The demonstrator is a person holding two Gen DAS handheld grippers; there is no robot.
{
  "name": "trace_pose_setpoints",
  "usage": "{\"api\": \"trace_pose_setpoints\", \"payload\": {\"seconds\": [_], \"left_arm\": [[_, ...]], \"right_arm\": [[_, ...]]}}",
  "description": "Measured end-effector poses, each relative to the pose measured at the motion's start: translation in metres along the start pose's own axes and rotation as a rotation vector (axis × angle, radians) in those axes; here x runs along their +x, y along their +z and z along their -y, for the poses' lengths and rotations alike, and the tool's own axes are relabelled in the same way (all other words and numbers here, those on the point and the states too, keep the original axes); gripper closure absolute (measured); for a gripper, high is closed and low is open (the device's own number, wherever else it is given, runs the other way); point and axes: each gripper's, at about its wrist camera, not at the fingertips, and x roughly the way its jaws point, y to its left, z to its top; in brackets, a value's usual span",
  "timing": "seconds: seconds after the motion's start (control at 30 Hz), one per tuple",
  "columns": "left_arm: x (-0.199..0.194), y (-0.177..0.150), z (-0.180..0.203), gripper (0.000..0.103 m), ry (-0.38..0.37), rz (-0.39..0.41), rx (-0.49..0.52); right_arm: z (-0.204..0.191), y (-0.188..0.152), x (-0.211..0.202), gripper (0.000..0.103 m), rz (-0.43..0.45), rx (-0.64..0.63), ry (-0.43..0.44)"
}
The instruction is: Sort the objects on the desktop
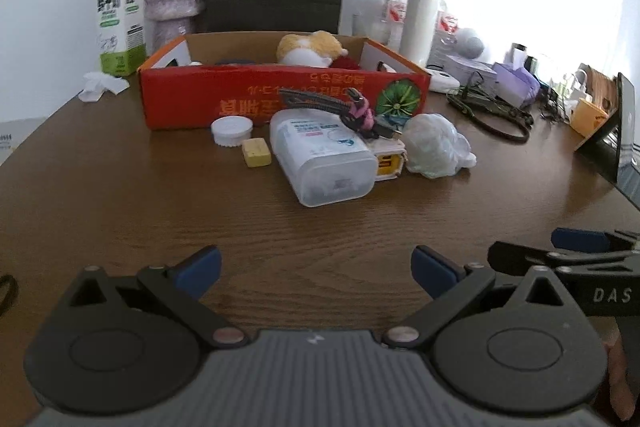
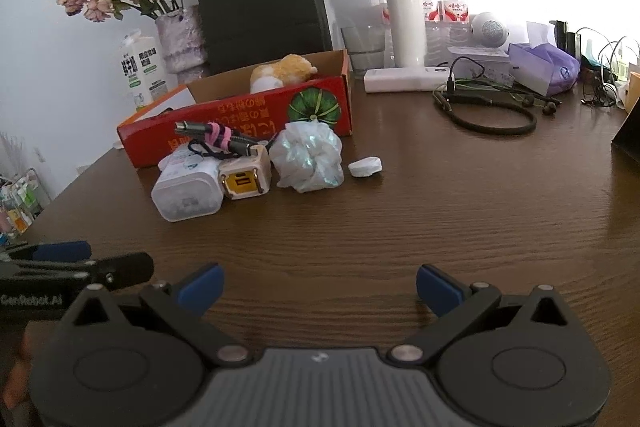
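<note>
Box wall hides the plush toy's underside.

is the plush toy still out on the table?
No. The plush toy lies inside the red box, while the other small items sit on the table in front.

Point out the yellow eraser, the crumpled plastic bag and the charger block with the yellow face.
yellow eraser (image 1: 256, 152), left wrist view, on its top face.
crumpled plastic bag (image 2: 309, 158), right wrist view, on its bunched middle.
charger block (image 2: 245, 179), right wrist view, on its yellow front face.

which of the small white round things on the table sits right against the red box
The ridged white cap beside the yellow eraser sits by the red box; the other white disc lies apart, right of the crumpled bag.
</note>
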Motion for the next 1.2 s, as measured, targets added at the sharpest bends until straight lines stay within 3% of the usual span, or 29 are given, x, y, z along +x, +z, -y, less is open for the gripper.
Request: {"api": "trace_pose_setpoints", "payload": {"seconds": [0.8, 1.2], "left_arm": [[-0.003, -0.004, 0.014, 0.000, 0.034, 0.018, 0.072], [-0.004, -0.005, 0.013, 0.000, 0.040, 0.035, 0.061]], "right_arm": [[-0.003, -0.004, -0.005, 0.000, 0.037, -0.017, 0.009], [-0.004, -0.004, -0.005, 0.000, 0.035, -0.022, 0.000]]}}
